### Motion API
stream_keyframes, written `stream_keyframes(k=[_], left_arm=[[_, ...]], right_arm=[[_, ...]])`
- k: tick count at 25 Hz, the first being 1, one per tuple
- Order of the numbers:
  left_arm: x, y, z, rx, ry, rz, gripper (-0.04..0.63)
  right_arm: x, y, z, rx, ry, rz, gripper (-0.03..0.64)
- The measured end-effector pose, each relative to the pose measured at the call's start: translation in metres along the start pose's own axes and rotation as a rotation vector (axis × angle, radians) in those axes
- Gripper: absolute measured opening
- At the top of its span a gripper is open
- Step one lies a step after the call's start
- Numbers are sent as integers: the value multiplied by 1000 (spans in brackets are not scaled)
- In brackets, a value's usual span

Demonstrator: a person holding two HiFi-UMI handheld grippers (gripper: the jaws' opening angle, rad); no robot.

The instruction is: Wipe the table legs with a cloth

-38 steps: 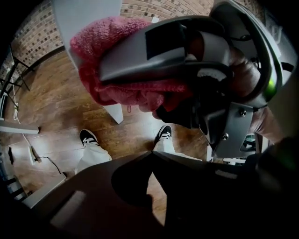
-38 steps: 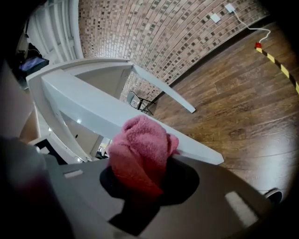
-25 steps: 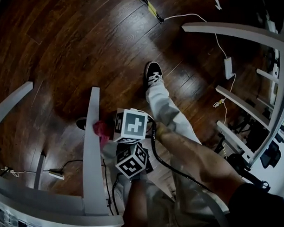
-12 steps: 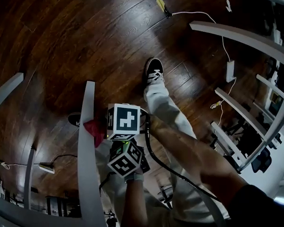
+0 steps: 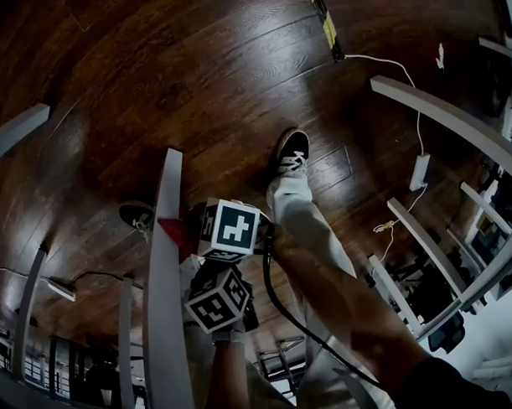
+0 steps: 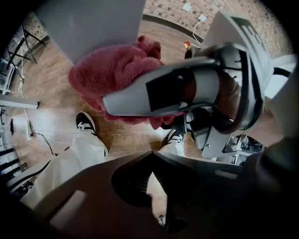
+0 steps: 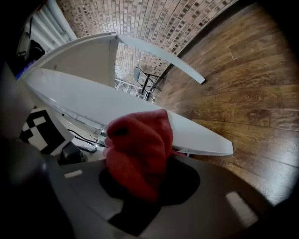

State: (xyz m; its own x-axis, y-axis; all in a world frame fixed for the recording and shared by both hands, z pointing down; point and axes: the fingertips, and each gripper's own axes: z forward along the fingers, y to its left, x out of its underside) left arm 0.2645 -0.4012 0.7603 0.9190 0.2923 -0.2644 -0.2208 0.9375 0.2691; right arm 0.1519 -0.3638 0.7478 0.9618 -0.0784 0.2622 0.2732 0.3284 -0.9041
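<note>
The left claw (image 6: 150, 154) is clenched on nothing, its tips meeting, just behind the right claw (image 7: 149, 179). The right claw grasps the red cloth (image 7: 138, 149), which is pressed against the white desk leg (image 7: 140, 116) partway along its length. Beyond, a person's black shoe (image 5: 291, 152) stands on the dark wooden floor (image 5: 193, 76), and farther off lies a yellow-and-black striped strip (image 5: 327, 25)

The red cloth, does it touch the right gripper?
Touching. The right gripper view shows the cloth pinched in the shut jaws of the right gripper.
</note>
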Motion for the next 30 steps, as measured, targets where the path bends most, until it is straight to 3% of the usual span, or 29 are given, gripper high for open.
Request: stream_keyframes(k=[9,22,30], left_arm=[[12,-2,2,-5,66,-29,0],[7,20,16,-102,124,-47,0],[-4,16,22,-136,136,23,0]], right_arm=[[27,-26,20,-20,108,3,97],[39,-62,50,-58,79,31,95],[52,-92,65,-83,98,33,95]])
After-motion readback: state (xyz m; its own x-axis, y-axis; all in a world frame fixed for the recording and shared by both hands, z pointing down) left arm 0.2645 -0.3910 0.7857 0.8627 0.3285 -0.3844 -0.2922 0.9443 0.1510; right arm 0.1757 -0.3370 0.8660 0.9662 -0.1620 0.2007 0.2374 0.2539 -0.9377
